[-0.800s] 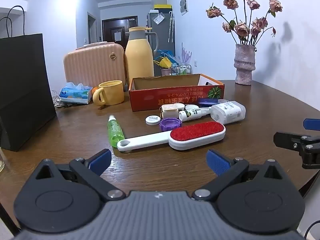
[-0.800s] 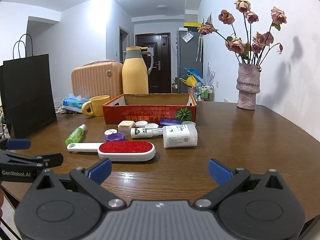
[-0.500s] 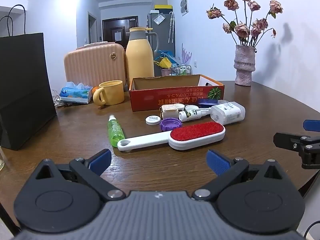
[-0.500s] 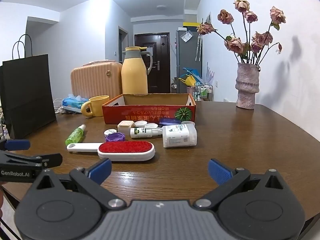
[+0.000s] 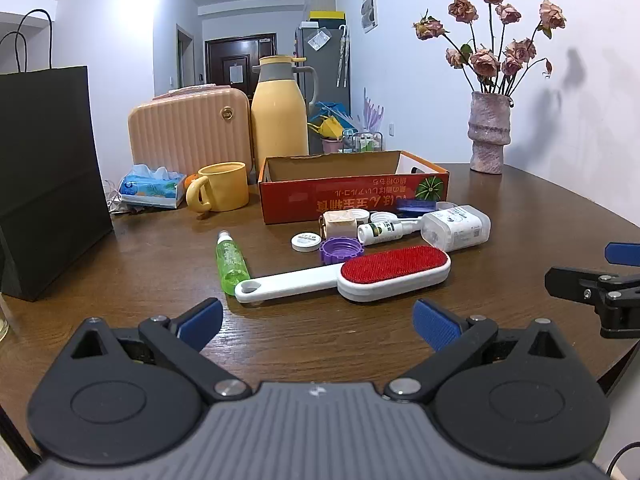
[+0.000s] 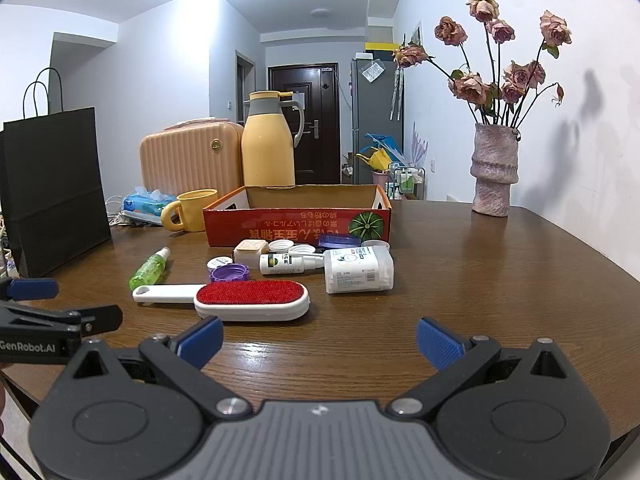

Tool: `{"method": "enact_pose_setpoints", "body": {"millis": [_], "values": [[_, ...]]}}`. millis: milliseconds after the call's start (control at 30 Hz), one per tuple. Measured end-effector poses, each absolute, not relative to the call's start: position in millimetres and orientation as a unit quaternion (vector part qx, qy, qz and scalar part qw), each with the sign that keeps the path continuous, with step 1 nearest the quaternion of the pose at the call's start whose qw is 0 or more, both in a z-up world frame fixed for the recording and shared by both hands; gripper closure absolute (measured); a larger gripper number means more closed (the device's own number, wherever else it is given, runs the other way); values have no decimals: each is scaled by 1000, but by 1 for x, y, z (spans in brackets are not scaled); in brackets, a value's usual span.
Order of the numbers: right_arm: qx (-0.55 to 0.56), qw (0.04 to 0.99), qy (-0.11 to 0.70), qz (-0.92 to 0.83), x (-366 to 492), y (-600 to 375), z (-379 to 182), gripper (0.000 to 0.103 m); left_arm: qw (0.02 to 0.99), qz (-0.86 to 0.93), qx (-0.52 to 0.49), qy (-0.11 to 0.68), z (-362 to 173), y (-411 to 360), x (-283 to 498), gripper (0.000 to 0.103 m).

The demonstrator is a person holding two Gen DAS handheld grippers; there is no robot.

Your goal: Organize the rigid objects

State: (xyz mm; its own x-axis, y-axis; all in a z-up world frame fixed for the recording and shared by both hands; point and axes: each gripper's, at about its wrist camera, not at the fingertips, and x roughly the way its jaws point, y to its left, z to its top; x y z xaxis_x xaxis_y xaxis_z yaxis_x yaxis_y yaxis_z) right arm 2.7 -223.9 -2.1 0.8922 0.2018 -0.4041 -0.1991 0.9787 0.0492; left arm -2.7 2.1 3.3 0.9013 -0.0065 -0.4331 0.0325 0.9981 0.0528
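On the wooden table [image 5: 320, 332] lies a white lint brush with a red pad [image 5: 352, 274] [image 6: 240, 298]. Beside it are a green spray bottle [image 5: 230, 258] [image 6: 150, 270], a purple cap [image 5: 341, 249] [image 6: 229, 273], a small white bottle [image 5: 384, 233] [image 6: 288, 263], a clear white container [image 5: 456, 226] [image 6: 358, 270] and several small lids. Behind them stands an open red cardboard box [image 5: 352, 192] [image 6: 298, 220]. My left gripper [image 5: 318, 326] is open, short of the brush. My right gripper [image 6: 319, 338] is open too, nothing between its fingers.
A black paper bag [image 5: 48, 176] stands at the left. A yellow mug [image 5: 220, 192], a tissue pack [image 5: 152, 186], a pink case [image 5: 188, 132] and a yellow thermos [image 5: 280, 116] line the back. A vase of dried roses [image 5: 490, 136] stands at the back right.
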Motion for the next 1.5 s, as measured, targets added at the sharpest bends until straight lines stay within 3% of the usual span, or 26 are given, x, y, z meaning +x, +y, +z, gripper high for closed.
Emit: {"method": "enact_pose_setpoints", "body": {"millis": [1500], "values": [[-3,973,207,101,3,-219,2,0,977,-11,27,212,7,4,-4,0]]}}
